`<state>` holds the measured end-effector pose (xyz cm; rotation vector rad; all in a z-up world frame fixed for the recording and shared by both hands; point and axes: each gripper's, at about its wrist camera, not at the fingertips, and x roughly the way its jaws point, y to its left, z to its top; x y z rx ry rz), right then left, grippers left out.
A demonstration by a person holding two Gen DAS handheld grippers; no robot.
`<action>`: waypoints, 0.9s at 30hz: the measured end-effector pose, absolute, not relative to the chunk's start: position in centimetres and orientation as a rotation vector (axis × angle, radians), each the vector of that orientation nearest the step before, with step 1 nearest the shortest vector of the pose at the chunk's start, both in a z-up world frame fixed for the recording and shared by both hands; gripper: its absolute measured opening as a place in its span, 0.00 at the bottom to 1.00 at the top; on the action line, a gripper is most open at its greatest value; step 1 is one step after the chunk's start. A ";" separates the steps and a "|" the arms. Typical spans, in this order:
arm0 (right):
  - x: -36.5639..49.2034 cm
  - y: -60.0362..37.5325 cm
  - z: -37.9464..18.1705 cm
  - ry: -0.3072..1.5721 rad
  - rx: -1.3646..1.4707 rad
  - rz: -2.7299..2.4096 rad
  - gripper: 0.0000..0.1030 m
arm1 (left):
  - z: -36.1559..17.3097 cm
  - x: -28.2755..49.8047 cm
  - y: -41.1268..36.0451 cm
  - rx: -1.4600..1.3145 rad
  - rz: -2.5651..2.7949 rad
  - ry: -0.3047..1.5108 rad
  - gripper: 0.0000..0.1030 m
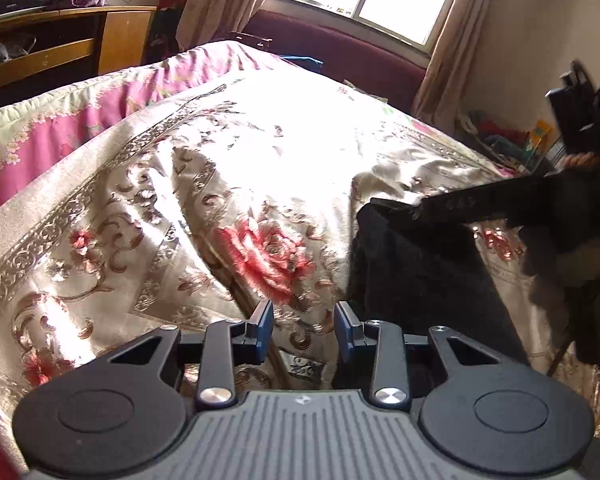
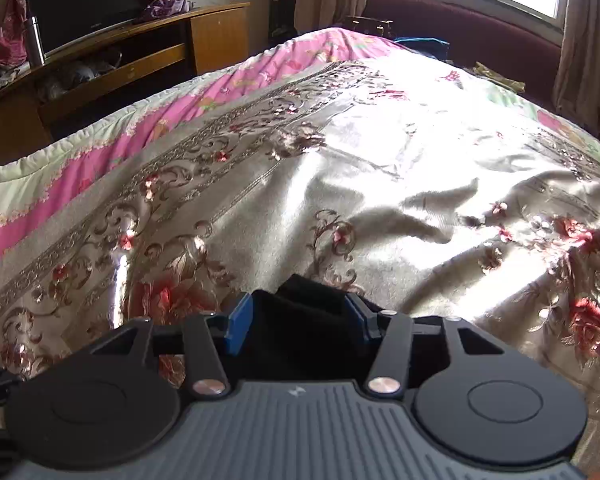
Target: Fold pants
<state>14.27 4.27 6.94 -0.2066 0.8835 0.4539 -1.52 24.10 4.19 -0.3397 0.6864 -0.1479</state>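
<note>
Pants [image 1: 416, 264] lie dark on the bed [image 1: 180, 184], to the right of your left gripper [image 1: 304, 332], whose fingers stand apart with nothing between them. Your right gripper [image 2: 300, 320] is wide open around a bunched edge of the pants [image 2: 300, 332], not clamped.

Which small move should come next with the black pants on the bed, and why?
Probably bring the left tongs across to the near edge of the black pants and grip it. Those tongs are open over bare bedspread, while black cloth sits between the right tongs.
</note>
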 end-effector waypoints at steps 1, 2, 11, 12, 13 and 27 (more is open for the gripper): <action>14.6 3.8 6.0 0.901 -0.186 0.446 0.50 | 4.5 -1.3 23.4 -0.335 -0.188 0.675 0.46; 14.9 3.4 5.2 0.904 -0.165 0.448 0.50 | 4.4 -0.7 22.4 -0.312 -0.225 0.686 0.46; 11.6 -3.9 8.8 0.839 -0.044 0.433 0.52 | 3.2 3.0 20.2 -0.155 -0.220 0.851 0.52; 10.5 -5.5 8.8 0.846 -0.021 0.417 0.52 | 3.8 2.8 20.2 -0.145 -0.202 0.835 0.52; 9.3 -6.9 8.8 0.847 0.006 0.410 0.53 | 4.3 2.5 20.0 -0.137 -0.195 0.816 0.51; 0.1 -13.9 2.9 0.990 0.269 0.440 0.52 | 4.0 3.0 14.7 0.100 -0.248 0.854 0.53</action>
